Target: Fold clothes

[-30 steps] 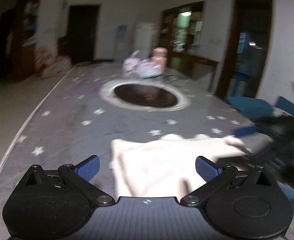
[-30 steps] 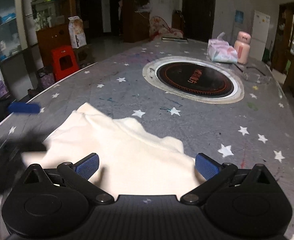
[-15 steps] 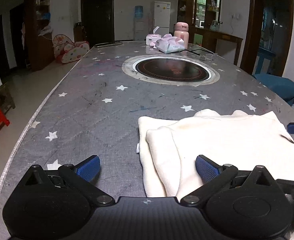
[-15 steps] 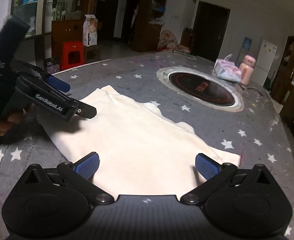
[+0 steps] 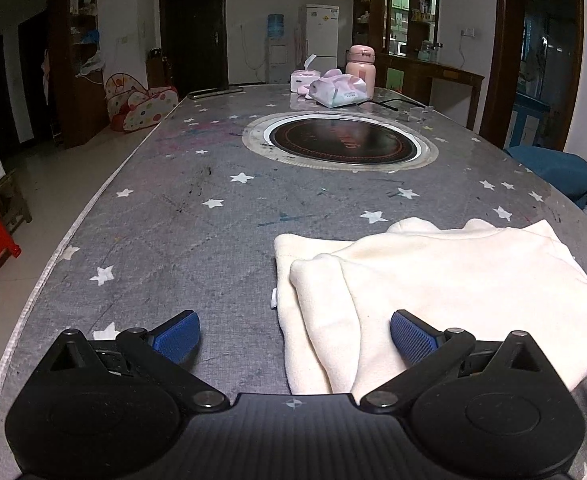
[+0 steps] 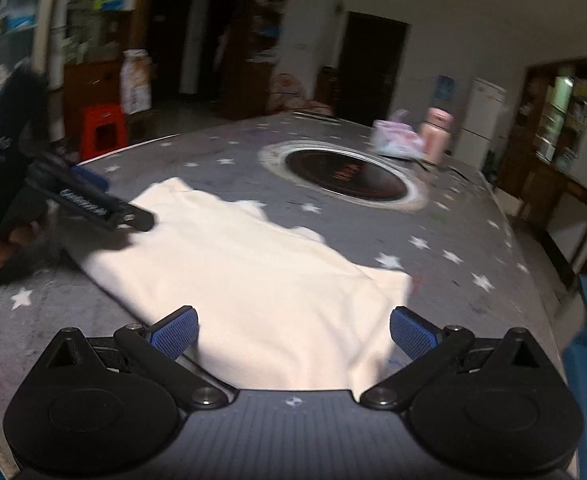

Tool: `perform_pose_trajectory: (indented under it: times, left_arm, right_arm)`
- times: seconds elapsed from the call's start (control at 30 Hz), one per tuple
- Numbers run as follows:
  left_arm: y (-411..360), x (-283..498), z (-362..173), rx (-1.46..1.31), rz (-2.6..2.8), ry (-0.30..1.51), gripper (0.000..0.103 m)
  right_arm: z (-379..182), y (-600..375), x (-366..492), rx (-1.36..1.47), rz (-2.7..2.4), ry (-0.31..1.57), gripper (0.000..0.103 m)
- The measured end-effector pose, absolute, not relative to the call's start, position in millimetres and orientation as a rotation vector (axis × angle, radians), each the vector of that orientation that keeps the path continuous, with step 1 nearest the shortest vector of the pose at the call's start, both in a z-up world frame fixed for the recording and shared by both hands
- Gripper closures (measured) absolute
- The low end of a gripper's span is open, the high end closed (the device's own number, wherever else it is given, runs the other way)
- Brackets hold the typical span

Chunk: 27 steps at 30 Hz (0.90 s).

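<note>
Left claw (image 5: 293, 336) is spread wide and holding nothing, hovering low over the grey star-print bench (image 5: 165, 240). Its left pad sits over bare bench, while its right pad is over the near edge of the cream garment (image 5: 433, 280). So the garment lies just ahead and to the right of this claw, flat on the bench, folded into layers with a rolled fold edge running away from the claw. Its long axis runs off to the right, toward the bench edge there. Farther ahead is the round black cooktop (image 5: 343, 144) set in the bench, then a tissue pack (image 5: 339, 90) and a pink bottle (image 5: 360, 66) well beyond.

The right wrist view is pretty blurry. The right claw (image 6: 293, 334) is also wide open with nothing in it, both pads over the near end of the cream garment (image 6: 245, 264). From here the garment stretches away ahead and to the left, and its far-left end lies right under the tip of the left claw (image 6: 89, 200), though I can't tell whether they touch. The cooktop (image 6: 345, 172) is ahead and slightly right.
</note>
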<state>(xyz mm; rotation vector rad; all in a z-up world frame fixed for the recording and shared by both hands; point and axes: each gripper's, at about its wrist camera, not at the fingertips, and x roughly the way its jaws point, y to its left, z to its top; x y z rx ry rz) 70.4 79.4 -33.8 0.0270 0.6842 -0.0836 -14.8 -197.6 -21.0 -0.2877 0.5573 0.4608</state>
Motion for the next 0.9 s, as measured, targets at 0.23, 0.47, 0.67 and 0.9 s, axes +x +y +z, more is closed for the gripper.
perform_pose_trajectory:
  times: [0.23,0.47,0.67,0.9]
  left_arm:
    - [81,72,-34,0.015,-0.084,0.693,0.0]
    - [81,72,-35,0.01,-0.083,0.698,0.0]
    - [84,73,-36,-0.015,-0.084,0.709,0.0]
    - [84,72,-34,-0.019,-0.083,0.711,0.0]
  right_arm:
    - [-32,-209,-11,-0.314,0.411,0.603,0.0]
    - [-21,-217,-13,-0.286,0.373,0.559,0.0]
    - [-35,-222,-8,-0.298,0.354,0.6,0.0]
    - [-27,-234,-5,-0.293,0.324,0.6,0.0]
